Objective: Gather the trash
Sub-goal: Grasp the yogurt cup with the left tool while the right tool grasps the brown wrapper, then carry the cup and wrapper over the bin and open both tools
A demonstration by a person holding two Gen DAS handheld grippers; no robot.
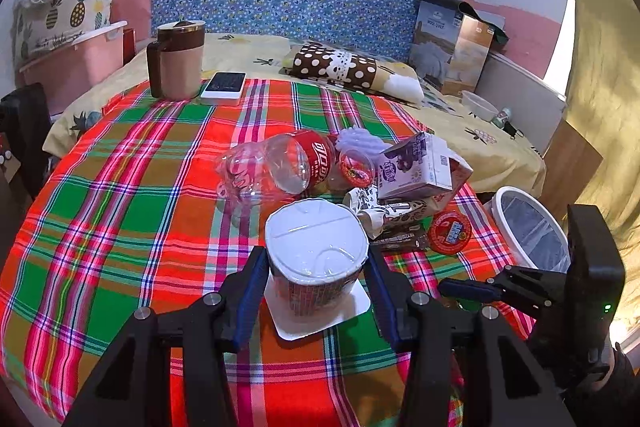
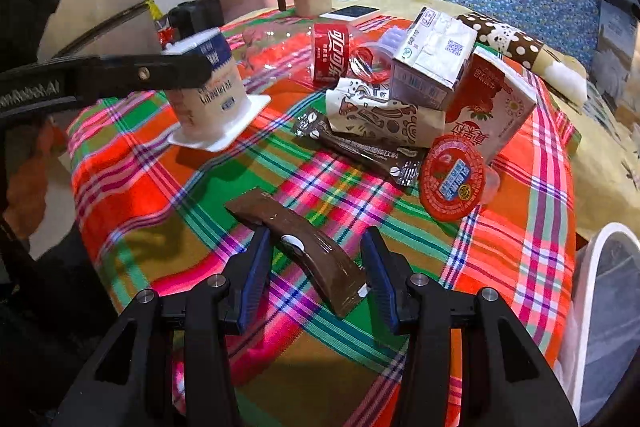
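Note:
My left gripper point(image 1: 316, 259) is shut on an upside-down white yogurt cup point(image 1: 316, 251), held tilted just above the plaid tablecloth point(image 1: 120, 207); the cup also shows in the right wrist view point(image 2: 212, 95). My right gripper point(image 2: 316, 251) is open, its jaws on either side of a brown wrapper point(image 2: 304, 247) lying on the cloth. A trash pile lies beyond: a crushed cola bottle point(image 1: 280, 167), a purple milk carton point(image 1: 416, 167), a red carton point(image 2: 492, 107), a red jelly cup lid point(image 2: 452, 183), a dark sachet point(image 2: 360, 147) and crumpled patterned paper point(image 2: 376, 111).
A white-rimmed bin point(image 1: 528, 231) stands off the table's right edge, also in the right wrist view point(image 2: 600, 307). A brown-and-beige mug point(image 1: 176, 59) and a white phone point(image 1: 224, 87) sit at the far side. A bed with pillows and boxes lies behind.

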